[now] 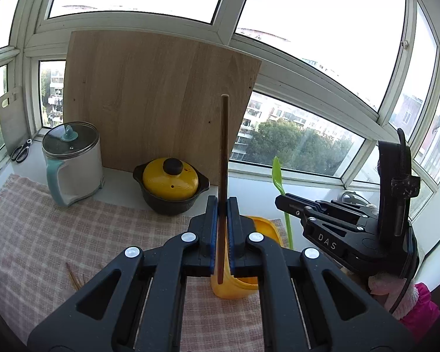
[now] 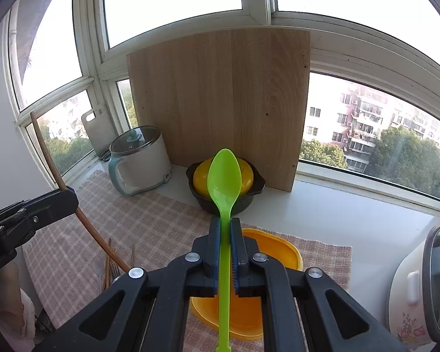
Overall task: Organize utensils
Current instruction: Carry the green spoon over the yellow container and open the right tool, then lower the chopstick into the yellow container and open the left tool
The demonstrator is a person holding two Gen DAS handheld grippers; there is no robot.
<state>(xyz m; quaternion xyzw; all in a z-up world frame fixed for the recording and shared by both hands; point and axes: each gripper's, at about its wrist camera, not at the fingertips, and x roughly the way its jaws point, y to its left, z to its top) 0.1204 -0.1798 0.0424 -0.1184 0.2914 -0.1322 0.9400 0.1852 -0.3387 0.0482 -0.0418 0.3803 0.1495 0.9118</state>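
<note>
My left gripper [image 1: 223, 205] is shut on a long brown wooden chopstick [image 1: 223, 146] that stands upright between the blue pads. A yellow container [image 1: 234, 289] sits on the checked cloth just below it. My right gripper [image 2: 225, 224] is shut on the handle of a green plastic spoon [image 2: 224, 176], bowl up, above the same yellow container [image 2: 281, 253]. In the left wrist view the right gripper [image 1: 280, 202] is to the right with the green spoon [image 1: 278, 176]. In the right wrist view the left gripper [image 2: 69, 198] is at the left with the chopstick [image 2: 48, 152]. Several loose chopsticks [image 2: 111, 264] lie on the cloth.
A wooden board [image 1: 155, 99] leans on the window. In front stand a white kettle [image 1: 73, 161] and a black pot with a yellow lid [image 1: 170, 184]. Scissors [image 1: 22, 149] lie far left. A rice cooker [image 2: 419, 287] stands at the right. The checked cloth [image 1: 58, 234] covers the sill.
</note>
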